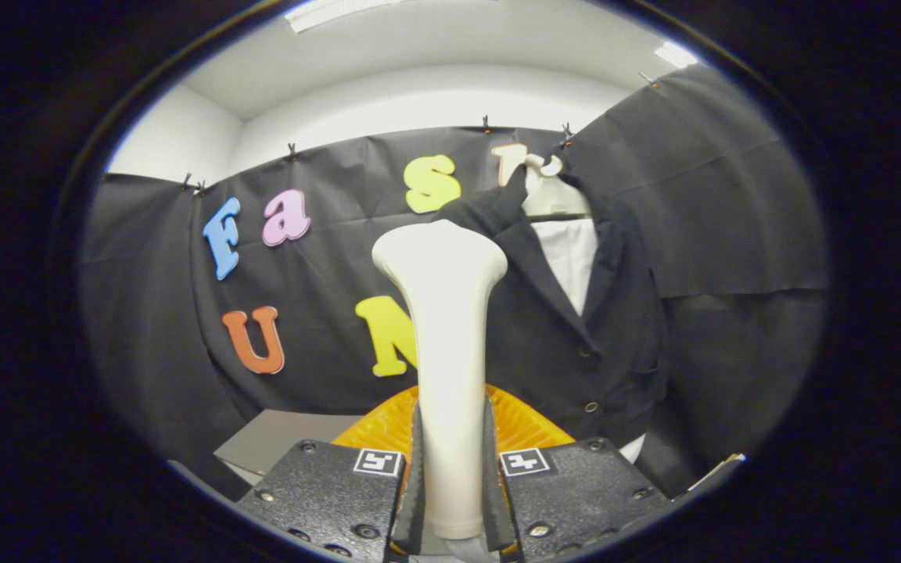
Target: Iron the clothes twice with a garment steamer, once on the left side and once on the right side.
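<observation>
Gripper view: the gripper (450, 477) has its two fingers closed onto the handle of the garment steamer (444, 313) — one finger pressing each side of the lower handle, with no visible gap. The steamer is cream-white and stands upright between the fingers, its body narrow at the grip and flaring to a wide, rounded head at the top.

Beyond the steamer and to the right of it hangs a black jacket (568, 328) on a white hanger (548, 199), against the black cloth wall (732, 234). The jacket hangs open at the collar over a white shirt (572, 254); buttons show down its front. The steamer head sits level with the jacket's shoulder, just beside it — whether the two touch I cannot tell.

Behind the fingers, low down, lies an orange ribbed object (525, 422); left of it is a grey flat surface (286, 442).
</observation>
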Motion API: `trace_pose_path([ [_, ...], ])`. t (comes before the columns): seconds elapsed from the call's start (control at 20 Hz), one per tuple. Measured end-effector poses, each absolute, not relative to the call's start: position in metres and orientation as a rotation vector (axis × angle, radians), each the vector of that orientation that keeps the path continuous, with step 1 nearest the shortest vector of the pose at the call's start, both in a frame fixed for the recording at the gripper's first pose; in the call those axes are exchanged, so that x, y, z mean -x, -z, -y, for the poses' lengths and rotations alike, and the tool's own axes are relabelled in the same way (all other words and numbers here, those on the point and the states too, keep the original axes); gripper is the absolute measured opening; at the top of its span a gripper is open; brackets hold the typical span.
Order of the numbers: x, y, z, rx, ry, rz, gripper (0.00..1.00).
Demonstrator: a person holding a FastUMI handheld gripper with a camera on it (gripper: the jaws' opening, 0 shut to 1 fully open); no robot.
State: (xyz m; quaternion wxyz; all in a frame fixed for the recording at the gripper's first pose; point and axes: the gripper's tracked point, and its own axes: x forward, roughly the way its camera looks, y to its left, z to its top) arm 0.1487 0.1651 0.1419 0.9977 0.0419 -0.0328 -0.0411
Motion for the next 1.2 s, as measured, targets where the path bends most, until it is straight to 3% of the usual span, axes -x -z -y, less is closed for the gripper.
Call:
trace_pose_path([
  [0.7,-0.154,-0.253,-0.082,-0.017,0.125,0.363,0.32],
  [1.2,-0.225,-0.242,-0.078,0.062,0.123,0.344,0.32],
])
